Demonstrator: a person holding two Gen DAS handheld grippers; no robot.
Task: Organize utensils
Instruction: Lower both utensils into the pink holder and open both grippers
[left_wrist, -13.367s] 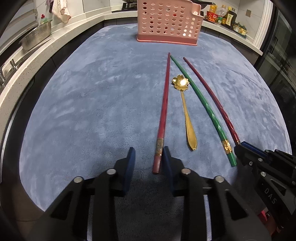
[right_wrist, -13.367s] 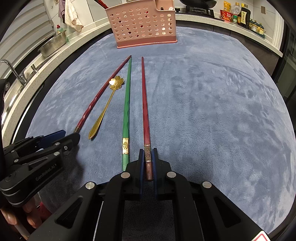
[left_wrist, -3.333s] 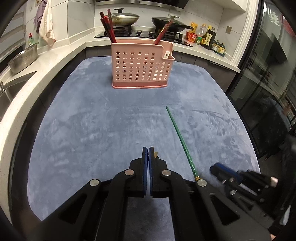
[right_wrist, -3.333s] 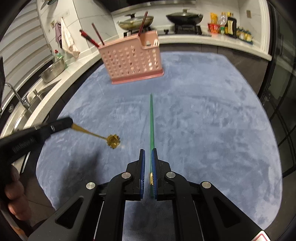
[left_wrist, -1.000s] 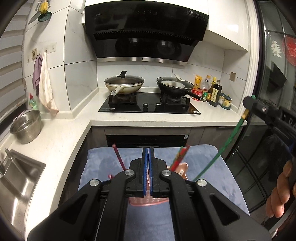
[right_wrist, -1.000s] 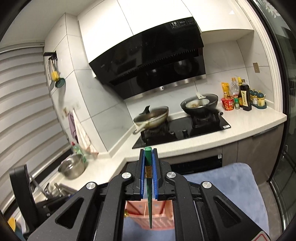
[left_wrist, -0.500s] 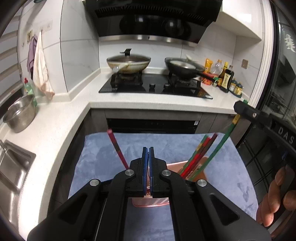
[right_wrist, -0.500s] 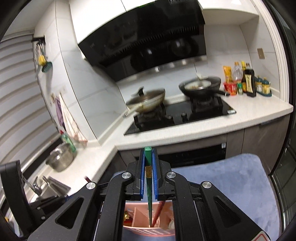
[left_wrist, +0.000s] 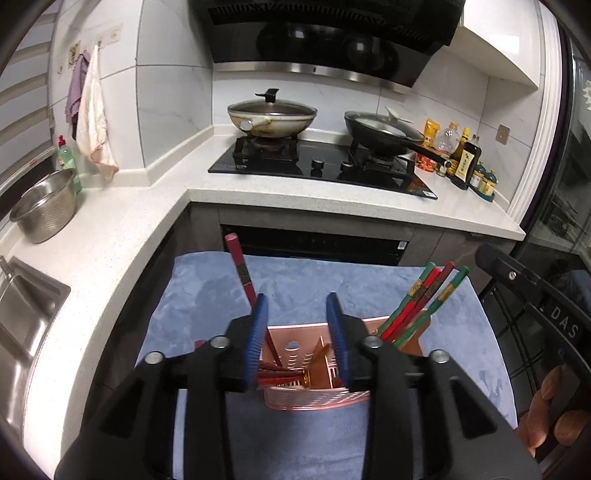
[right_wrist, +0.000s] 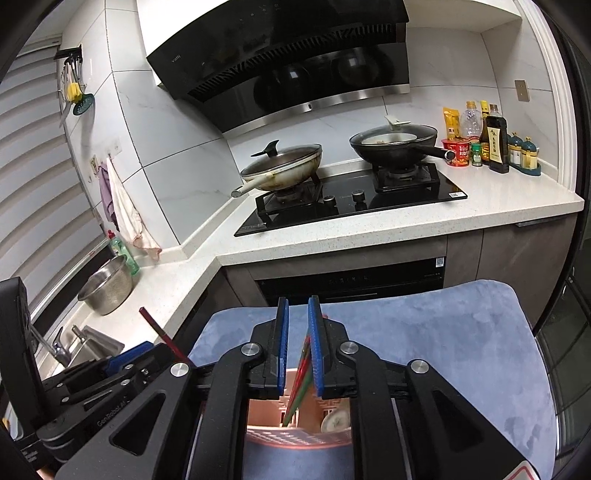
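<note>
Pink holder (left_wrist: 314, 397) rim — blue mat (left_wrist: 295, 280) beyond

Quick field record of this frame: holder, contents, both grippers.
holder: pink perforated basket on blue mat
right section: red and green chopsticks, leaning
main section: gold spoon, one red chopstick sticking up
left gripper: jaws opening, nothing between fingers
right gripper: jaws opening above the basket, chopsticks seen through the gap
</note>
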